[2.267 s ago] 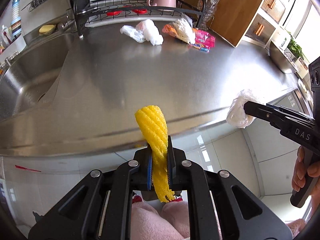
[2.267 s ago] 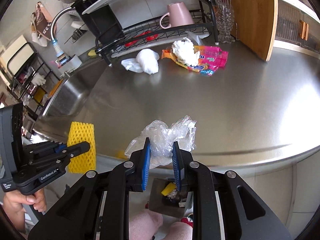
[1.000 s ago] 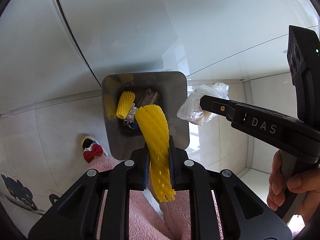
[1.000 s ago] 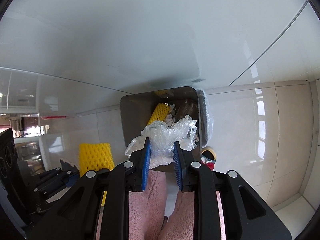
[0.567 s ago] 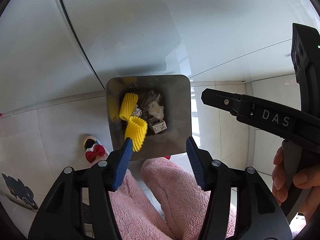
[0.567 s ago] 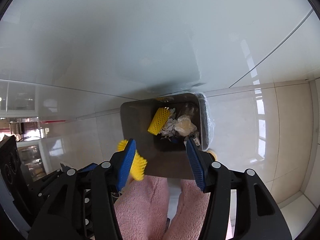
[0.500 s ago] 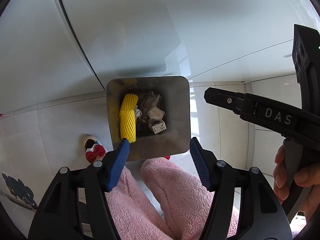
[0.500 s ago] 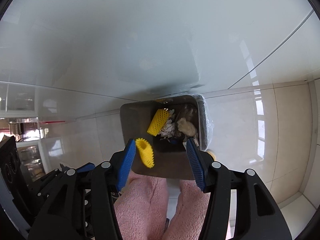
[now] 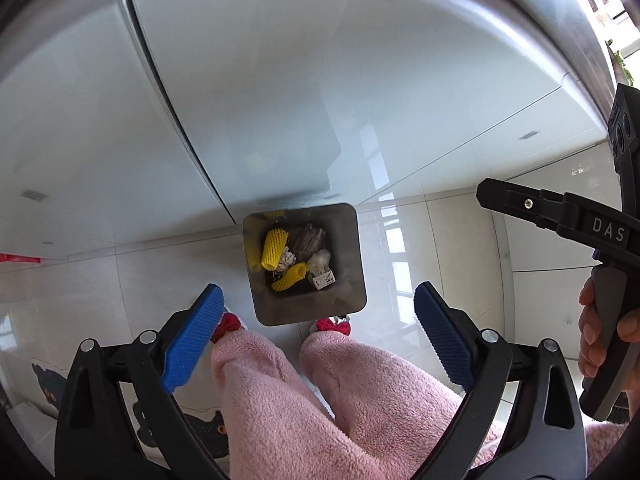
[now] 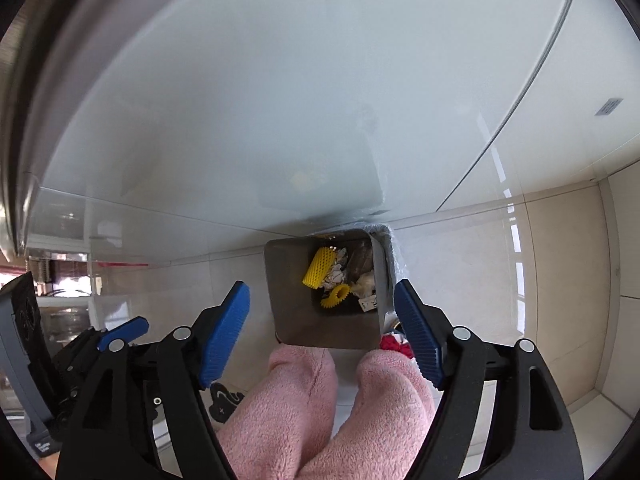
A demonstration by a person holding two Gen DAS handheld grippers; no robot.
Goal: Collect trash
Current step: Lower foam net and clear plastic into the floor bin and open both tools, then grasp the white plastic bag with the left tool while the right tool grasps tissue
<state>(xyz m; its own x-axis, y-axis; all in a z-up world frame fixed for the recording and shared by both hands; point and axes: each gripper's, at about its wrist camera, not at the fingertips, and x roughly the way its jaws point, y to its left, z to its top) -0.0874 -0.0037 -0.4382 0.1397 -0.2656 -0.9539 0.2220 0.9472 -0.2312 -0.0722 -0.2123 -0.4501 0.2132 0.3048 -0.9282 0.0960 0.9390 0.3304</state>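
**Both tools empty above the bin**

My left tool point(image 9: 316, 312) and right tool point(image 10: 322, 312) are both opening, nothing between their blue pads. Two yellow foam fruit nets point(image 9: 273, 254) and crumpled clear plastic point(image 9: 320, 259) lie inside the square grey metal trash bin point(image 9: 356, 264) on the floor below.

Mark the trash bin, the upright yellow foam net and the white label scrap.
trash bin point(image 9: 352, 256), left wrist view, bare right wall.
upright yellow foam net point(image 9: 273, 249), left wrist view, its mesh side.
white label scrap point(image 9: 325, 280), left wrist view, its face.
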